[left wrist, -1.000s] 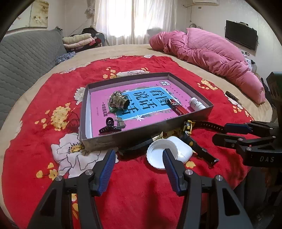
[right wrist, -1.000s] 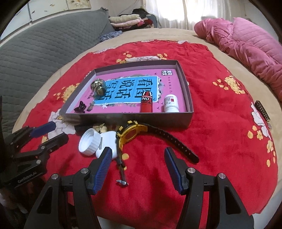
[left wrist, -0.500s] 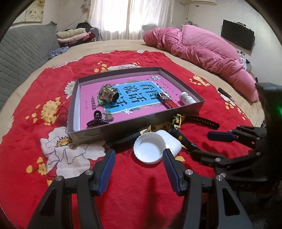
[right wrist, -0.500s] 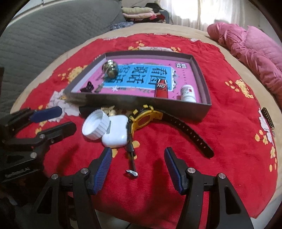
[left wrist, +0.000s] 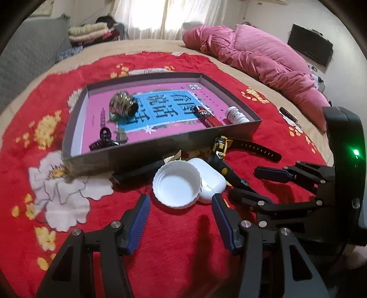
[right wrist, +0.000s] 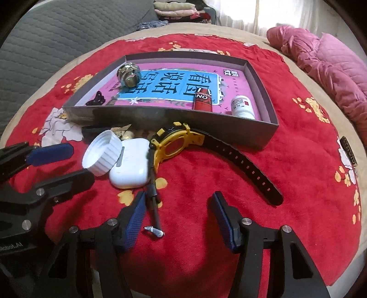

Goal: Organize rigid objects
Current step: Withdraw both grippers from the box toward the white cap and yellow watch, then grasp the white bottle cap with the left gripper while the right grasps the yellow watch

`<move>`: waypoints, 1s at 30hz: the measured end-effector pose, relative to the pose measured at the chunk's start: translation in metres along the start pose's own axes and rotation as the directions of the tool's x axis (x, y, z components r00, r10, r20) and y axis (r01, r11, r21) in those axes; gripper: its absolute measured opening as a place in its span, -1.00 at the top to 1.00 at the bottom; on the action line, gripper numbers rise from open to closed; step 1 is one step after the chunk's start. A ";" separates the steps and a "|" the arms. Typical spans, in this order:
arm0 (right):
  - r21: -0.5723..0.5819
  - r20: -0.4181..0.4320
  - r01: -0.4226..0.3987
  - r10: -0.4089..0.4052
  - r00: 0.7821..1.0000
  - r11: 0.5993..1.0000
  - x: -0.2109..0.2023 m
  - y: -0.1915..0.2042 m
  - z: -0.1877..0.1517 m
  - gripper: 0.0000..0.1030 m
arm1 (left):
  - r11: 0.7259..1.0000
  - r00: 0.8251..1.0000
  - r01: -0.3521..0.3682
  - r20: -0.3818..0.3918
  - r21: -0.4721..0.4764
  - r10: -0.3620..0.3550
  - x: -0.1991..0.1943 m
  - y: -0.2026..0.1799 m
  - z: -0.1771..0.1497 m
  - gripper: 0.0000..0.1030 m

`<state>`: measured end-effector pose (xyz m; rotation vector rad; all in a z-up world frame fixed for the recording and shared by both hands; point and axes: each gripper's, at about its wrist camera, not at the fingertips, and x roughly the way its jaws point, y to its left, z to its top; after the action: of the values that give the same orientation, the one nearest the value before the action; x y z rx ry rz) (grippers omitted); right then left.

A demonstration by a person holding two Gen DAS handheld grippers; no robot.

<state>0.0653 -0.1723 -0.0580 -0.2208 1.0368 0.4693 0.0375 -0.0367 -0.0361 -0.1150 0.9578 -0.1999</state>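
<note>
Both tools have sunk toward the bed, the right tool (right wrist: pixel 177 212) narrowing yet clamping nothing, the left tool (left wrist: pixel 181 216) apart before the white cap (left wrist: pixel 176 184); straddle it squarely before closing.

bed (left wrist: pixel 160 45) with red flower blanket (left wrist: pixel 183 240) | pink quilt (left wrist: pixel 263 59) | bright curtained window (left wrist: pixel 165 16) | black TV (left wrist: pixel 309 49) on white wall
</note>
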 end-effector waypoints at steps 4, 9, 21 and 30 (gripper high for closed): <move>-0.009 0.004 -0.006 0.006 1.000 1.000 0.003 0.001 0.001 -0.01 | 0.998 1.000 0.014 -0.012 -0.059 -0.015 0.007 0.010 0.001 -0.07; -0.008 0.011 -0.011 0.011 1.000 1.000 0.006 0.001 0.001 0.00 | 0.991 0.997 0.078 -0.018 -0.109 -0.081 0.013 0.018 0.002 -0.07; 0.001 0.023 -0.038 0.038 0.999 0.999 0.015 -0.003 0.001 0.00 | 0.972 0.986 0.163 -0.008 -0.167 -0.167 0.029 0.023 0.008 -0.07; -0.070 0.060 -0.052 0.056 0.997 0.996 0.017 0.007 0.002 0.53 | 0.972 0.985 0.167 -0.002 -0.166 -0.170 0.034 0.026 0.011 -0.07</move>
<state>0.0707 -0.1607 -0.0709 -0.2383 0.9689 0.5583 0.0685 -0.0191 -0.0624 -0.3489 0.9808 -0.2781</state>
